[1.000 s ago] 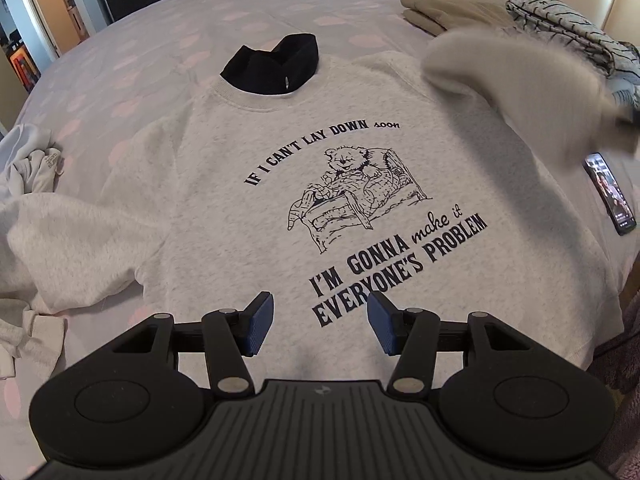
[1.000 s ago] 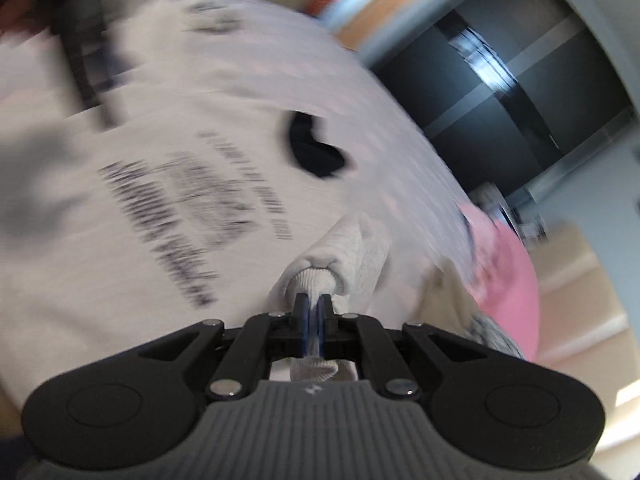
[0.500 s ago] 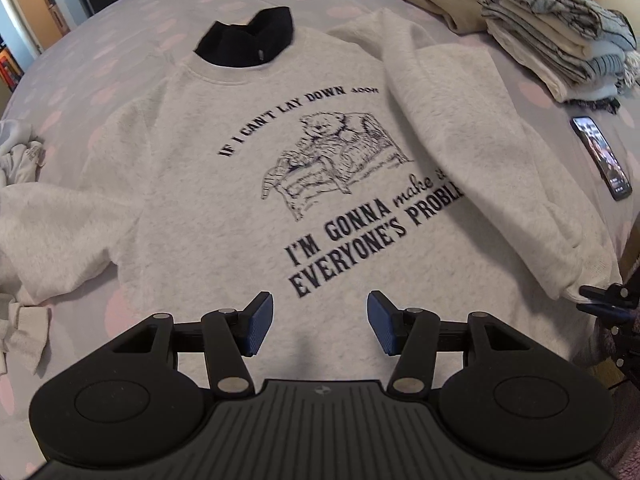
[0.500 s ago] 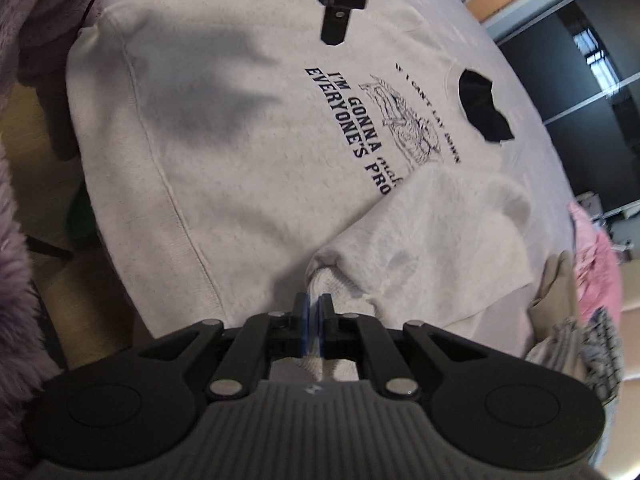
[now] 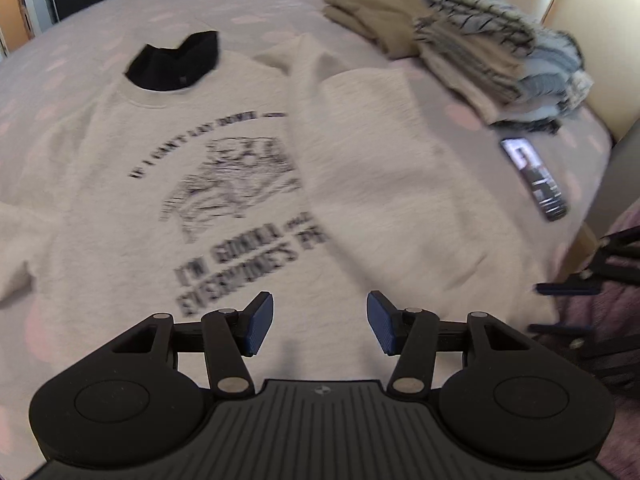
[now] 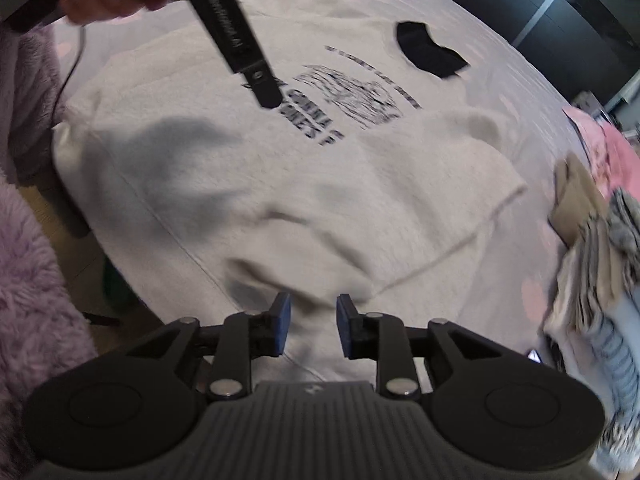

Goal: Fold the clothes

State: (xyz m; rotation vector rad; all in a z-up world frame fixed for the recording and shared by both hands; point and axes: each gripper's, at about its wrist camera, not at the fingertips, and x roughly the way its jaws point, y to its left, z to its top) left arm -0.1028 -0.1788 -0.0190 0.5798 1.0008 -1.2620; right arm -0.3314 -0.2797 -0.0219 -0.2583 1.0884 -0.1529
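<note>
A wide bed covered in a lilac sheet with pale pink spots [image 5: 100, 40] is taken up by a light grey sweatshirt with a dark printed bear and slogan [image 5: 168, 184], spread face up with its black neck opening away from the person. Its one long grey sleeve [image 5: 384, 184] is laid across the chest toward the hem. The sleeve fold is judged to be the step in hand: the right gripper [image 6: 311, 326] is seen with its jaws opening, the cuff end between them but no longer pressed. The left gripper [image 5: 320, 322] is held wide and empty over the hem. The other sleeve would be called for next. No containers are seen; a stack of folded striped and tan clothes [image 5: 472, 52] and a black phone [image 5: 534, 178] are beside the sweatshirt.
</note>
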